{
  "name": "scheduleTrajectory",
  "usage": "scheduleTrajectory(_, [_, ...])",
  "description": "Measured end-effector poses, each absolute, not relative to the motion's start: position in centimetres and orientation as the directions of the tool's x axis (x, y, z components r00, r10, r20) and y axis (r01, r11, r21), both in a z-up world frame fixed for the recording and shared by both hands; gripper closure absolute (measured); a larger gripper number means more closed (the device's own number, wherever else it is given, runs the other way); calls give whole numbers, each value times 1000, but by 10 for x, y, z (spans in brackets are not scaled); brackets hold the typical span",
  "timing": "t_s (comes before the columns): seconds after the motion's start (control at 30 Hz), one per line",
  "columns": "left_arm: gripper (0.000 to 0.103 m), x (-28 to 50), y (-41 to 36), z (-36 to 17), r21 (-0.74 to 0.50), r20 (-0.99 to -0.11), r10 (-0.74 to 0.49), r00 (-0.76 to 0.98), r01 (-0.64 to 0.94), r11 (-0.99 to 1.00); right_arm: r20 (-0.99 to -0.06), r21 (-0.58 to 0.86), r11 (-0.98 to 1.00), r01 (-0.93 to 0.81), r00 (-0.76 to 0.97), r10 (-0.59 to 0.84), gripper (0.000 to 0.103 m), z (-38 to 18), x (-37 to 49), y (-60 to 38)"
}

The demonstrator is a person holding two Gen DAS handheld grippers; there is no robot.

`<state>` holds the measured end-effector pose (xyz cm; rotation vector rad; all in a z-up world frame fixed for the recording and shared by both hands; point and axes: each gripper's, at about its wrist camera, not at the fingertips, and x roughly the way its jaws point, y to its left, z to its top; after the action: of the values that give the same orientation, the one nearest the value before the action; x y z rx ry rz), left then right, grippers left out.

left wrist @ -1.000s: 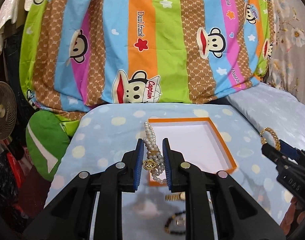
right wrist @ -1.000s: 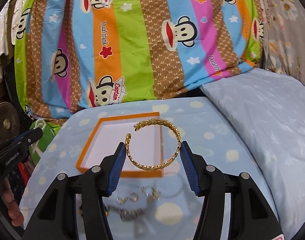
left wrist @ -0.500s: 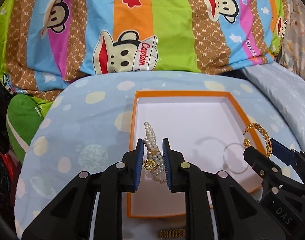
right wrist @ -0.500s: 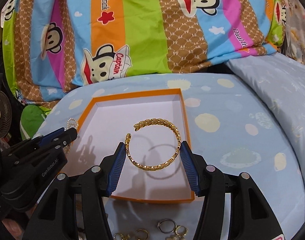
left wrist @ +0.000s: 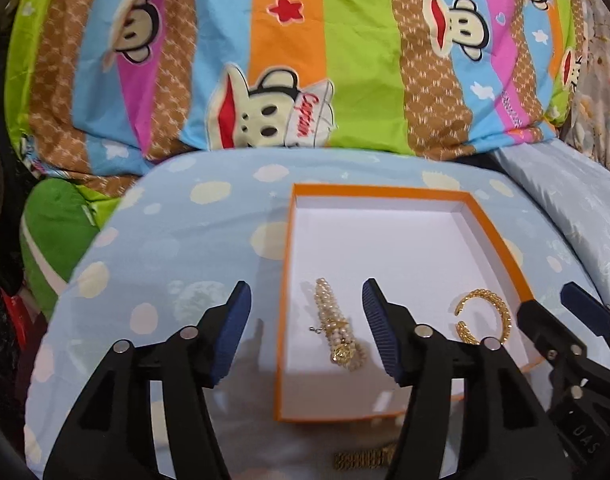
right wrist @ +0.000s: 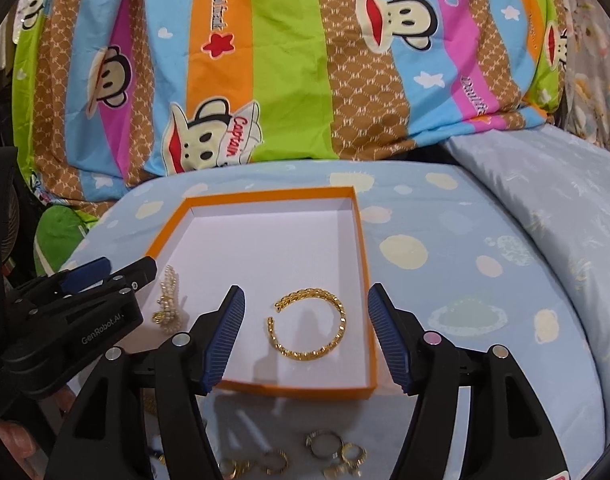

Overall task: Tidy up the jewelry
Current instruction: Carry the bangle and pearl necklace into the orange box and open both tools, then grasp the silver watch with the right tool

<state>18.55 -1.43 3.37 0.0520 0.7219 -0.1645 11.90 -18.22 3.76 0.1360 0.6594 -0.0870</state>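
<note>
Both pieces, gripped a second ago, are now lying loose on the smooth white floor of the orange-rimmed box (left wrist: pixel 287 296). The left gripper (left wrist: pixel 307 334) has just been opening, its ribbed blue pads standing clear of the knobbly pearl bracelet (left wrist: pixel 339 330), whose long axis is running away from the camera. The right gripper (right wrist: pixel 305 338), likewise just opened, is straddling the braided gold cuff (right wrist: pixel 309 330), whose gap is facing left.

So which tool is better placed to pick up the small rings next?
Probably the right tool: the small gold and silver rings lie just under it, before the orange box. It is open, with nothing in its grip.
</note>
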Motion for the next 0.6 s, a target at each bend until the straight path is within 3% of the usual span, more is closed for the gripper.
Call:
scheduleTrajectory(0.27, [43, 125, 14, 45, -37, -654, -131, 745, 141, 989, -585, 168, 975, 145, 811, -19, 33, 40, 36, -192])
scheduleTrajectory(0.6, [43, 48, 50, 2, -66, -727, -112, 678, 94, 993, -693, 163, 979, 122, 720, 26, 33, -3, -24, -176])
